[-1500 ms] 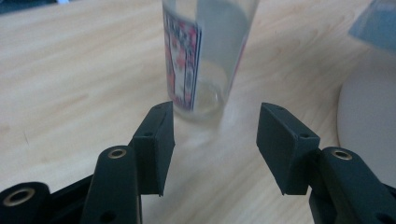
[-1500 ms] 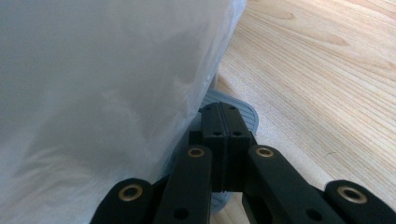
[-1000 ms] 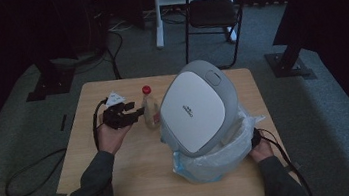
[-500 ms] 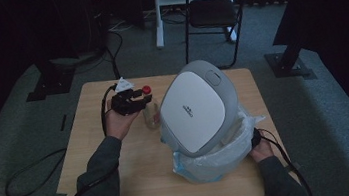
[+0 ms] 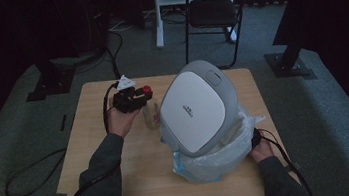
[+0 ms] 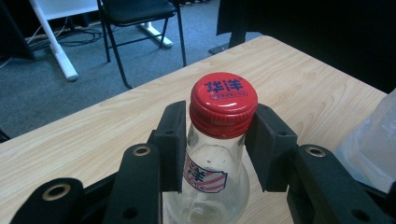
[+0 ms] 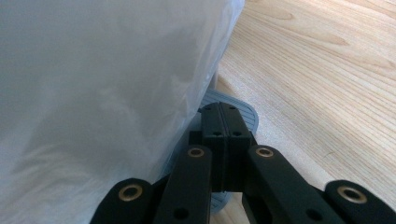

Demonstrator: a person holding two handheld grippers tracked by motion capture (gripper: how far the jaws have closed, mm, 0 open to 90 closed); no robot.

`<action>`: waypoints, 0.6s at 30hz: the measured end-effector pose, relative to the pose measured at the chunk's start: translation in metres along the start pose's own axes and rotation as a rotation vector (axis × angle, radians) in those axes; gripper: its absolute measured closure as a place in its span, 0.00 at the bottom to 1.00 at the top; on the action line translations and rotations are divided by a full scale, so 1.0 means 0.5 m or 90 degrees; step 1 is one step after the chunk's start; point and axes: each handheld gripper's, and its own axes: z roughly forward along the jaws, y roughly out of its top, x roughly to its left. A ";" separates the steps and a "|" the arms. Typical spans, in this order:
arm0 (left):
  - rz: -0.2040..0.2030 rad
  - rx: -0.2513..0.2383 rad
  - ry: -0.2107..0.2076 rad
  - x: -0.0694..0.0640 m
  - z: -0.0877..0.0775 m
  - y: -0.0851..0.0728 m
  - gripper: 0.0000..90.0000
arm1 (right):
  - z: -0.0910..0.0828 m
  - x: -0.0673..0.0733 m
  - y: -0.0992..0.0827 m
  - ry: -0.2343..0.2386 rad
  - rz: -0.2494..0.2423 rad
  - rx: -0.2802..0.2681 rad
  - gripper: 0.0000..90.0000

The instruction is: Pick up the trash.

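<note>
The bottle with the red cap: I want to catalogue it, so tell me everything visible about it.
The bottle is small, clear glass and looks empty. It has a red metal screw cap printed with blue characters and a red, white and blue label on its shoulder. It stands upright on the wooden table beside the plastic-lined bin. The left tool has just been closing and its pads flank the neck under the cap.

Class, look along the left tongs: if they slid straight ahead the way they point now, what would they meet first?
The glass bottle. Its neck already sits between the left tongs, whose jaws have just been closing beside the red cap. Beyond it lies bare table, then the edge, though depth is hard to judge.
</note>
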 end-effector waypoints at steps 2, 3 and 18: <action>-0.005 -0.007 -0.008 0.004 0.003 -0.002 0.67 | 0.000 -0.001 0.000 0.002 0.001 -0.001 1.00; -0.011 -0.011 -0.011 0.006 0.004 -0.003 0.66 | 0.000 -0.001 -0.001 0.002 0.002 -0.001 1.00; -0.026 -0.027 -0.026 0.007 0.022 0.003 0.65 | 0.000 -0.003 -0.002 0.008 0.005 -0.005 1.00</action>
